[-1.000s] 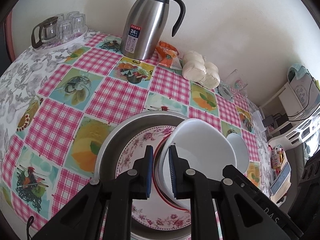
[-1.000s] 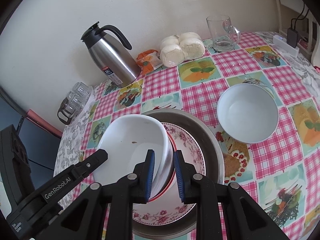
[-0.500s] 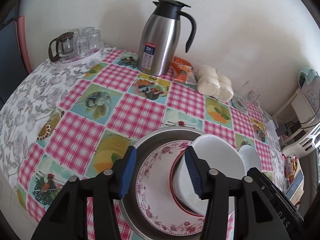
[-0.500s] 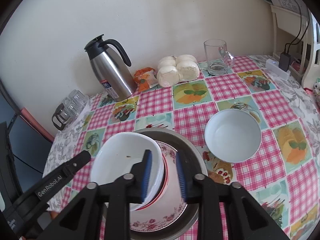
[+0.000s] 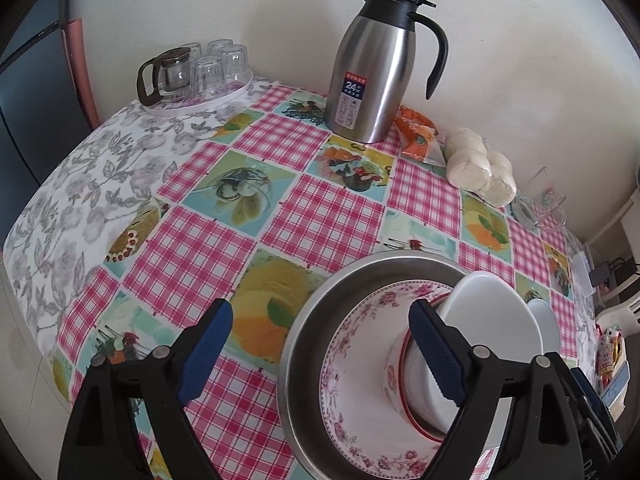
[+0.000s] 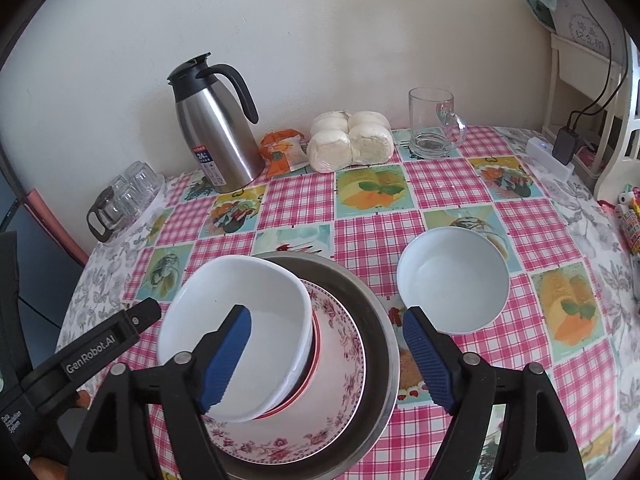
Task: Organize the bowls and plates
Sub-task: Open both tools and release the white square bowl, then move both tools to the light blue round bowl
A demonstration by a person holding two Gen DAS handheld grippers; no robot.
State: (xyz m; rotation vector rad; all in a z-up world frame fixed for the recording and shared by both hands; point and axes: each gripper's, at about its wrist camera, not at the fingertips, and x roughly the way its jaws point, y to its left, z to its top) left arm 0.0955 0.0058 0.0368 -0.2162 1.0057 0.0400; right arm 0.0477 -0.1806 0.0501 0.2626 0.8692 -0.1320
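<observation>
A steel basin [image 6: 380,344] [image 5: 320,304] holds a pink floral plate [image 6: 344,344] [image 5: 360,344]. On the plate a red-rimmed bowl [image 5: 394,376] carries a large white bowl [image 6: 236,300] [image 5: 492,332], tilted. A second white bowl [image 6: 454,276] stands alone on the tablecloth to the right; its edge shows in the left wrist view [image 5: 546,320]. My left gripper [image 5: 320,356] is open above the basin's left rim. My right gripper [image 6: 326,360] is open above the stack. Neither holds anything.
A steel thermos jug [image 6: 218,136] [image 5: 376,68], an orange snack packet [image 6: 282,152], bagged buns [image 6: 350,140] and a glass mug [image 6: 434,124] stand along the wall. A tray of glasses [image 5: 196,76] sits at the far left. A power strip [image 6: 550,156] lies at the right edge.
Both grippers opened, let go of the large white bowl and drew back and up. The bowl now rests tilted in the red-rimmed bowl.
</observation>
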